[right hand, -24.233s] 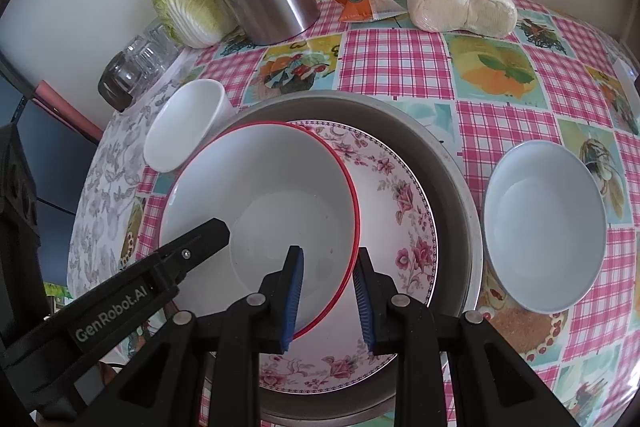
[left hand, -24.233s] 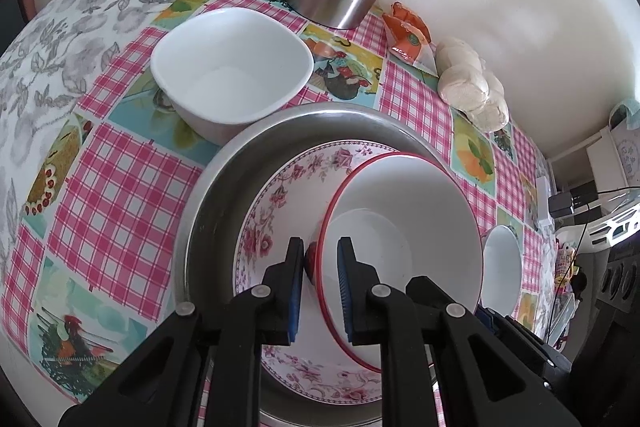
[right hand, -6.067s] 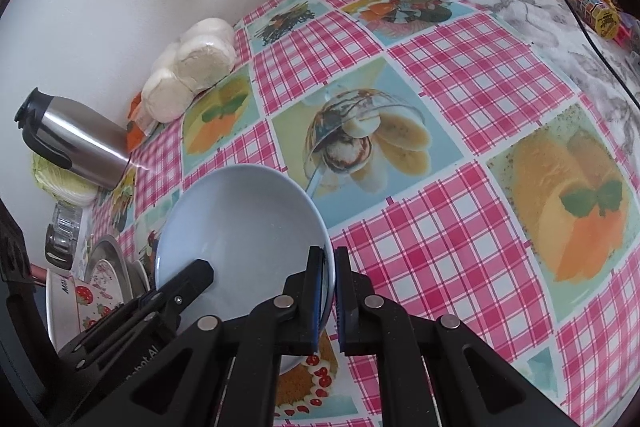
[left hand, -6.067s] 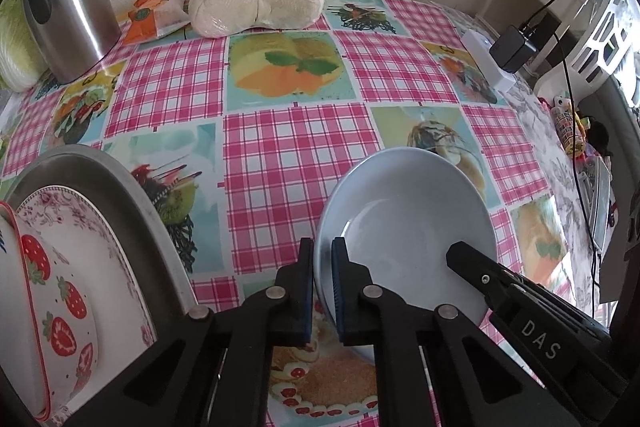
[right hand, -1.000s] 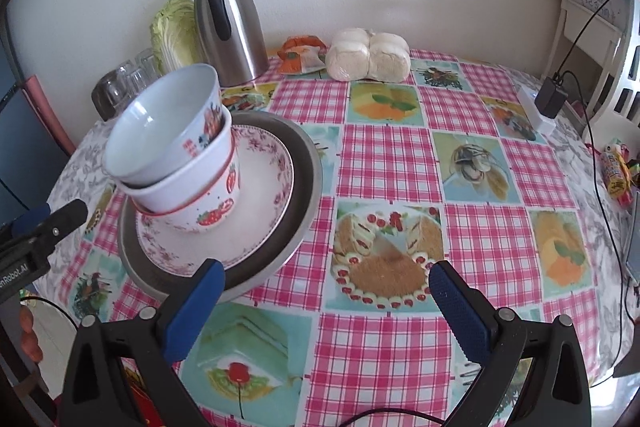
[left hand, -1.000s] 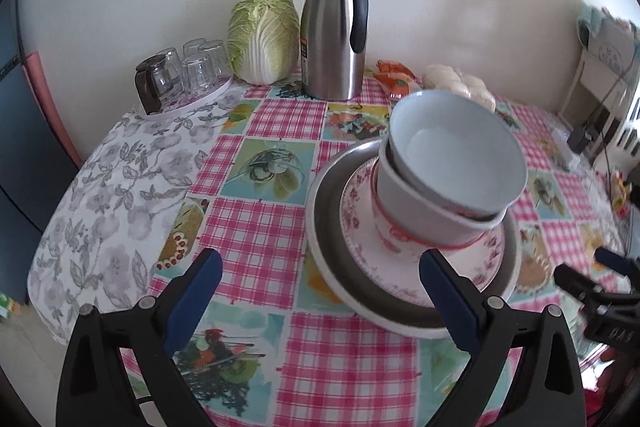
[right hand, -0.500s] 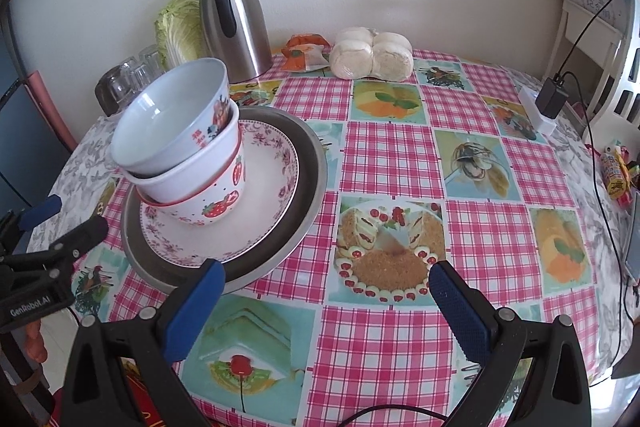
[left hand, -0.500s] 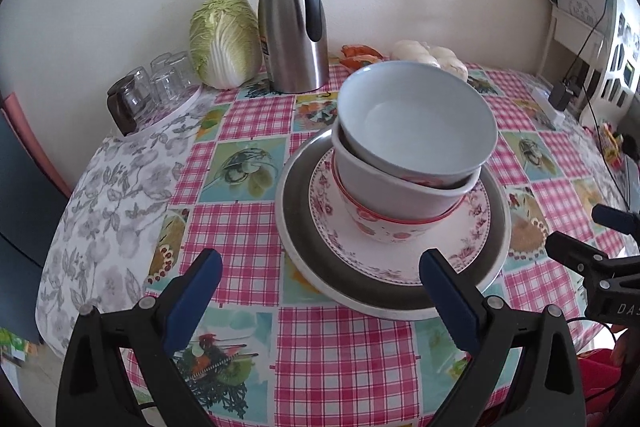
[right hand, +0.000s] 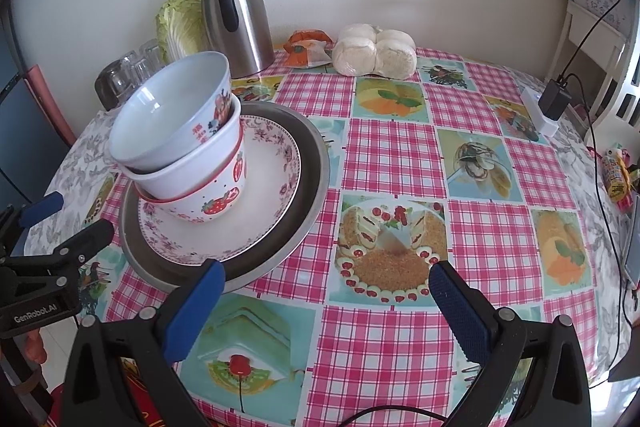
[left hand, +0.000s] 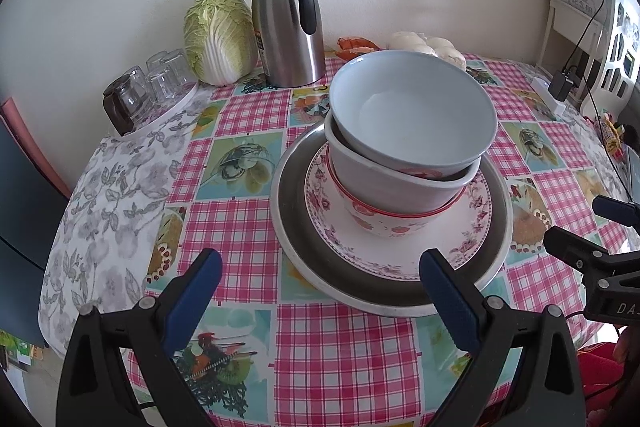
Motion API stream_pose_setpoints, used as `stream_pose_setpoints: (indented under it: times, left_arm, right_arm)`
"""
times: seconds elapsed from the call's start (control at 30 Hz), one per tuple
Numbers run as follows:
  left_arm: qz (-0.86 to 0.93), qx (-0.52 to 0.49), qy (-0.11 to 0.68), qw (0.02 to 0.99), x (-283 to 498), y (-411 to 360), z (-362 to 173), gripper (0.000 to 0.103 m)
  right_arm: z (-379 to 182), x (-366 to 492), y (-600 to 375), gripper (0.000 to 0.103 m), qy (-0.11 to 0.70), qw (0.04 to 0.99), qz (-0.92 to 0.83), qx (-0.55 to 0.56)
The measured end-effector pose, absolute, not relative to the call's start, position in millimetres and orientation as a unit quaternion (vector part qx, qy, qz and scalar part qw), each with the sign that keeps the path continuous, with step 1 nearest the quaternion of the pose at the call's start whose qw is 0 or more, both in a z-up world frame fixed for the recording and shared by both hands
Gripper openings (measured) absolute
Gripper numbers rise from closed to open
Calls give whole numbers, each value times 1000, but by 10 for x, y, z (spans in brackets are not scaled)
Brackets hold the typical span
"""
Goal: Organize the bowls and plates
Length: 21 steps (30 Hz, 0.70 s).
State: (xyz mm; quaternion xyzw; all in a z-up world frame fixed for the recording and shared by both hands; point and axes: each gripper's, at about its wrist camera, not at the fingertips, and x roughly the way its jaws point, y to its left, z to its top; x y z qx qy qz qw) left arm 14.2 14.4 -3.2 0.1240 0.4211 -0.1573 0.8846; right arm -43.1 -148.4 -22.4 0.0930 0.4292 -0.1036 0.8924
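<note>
Stack: pale blue round bowl (left hand: 412,111) nested tilted atop white bowls, floral plate (left hand: 472,223), steel tray (left hand: 304,247); ahead of both jaws. Left gripper (left hand: 320,287), right gripper (right hand: 326,297): spread, empty. Advice: level the tilted bowl before retreating.

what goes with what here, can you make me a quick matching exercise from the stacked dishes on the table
Things:
1. pale blue bowl
2. strawberry bowl
3. floral plate
4. metal tray

Places:
A. directly on the tablecloth
B. top of the stack
C. lying in the tray
D. standing on the plate, under the other bowls

Pairs: 1-B, 2-D, 3-C, 4-A
</note>
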Motion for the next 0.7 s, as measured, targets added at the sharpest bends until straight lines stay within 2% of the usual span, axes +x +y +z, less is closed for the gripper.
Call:
stream_pose_setpoints:
  times: [0.7]
  left_arm:
    - [-157,125,431,880,170,153,-61,99]
  right_arm:
    - [-249,-411,-1462,103,435,891,-101,86]
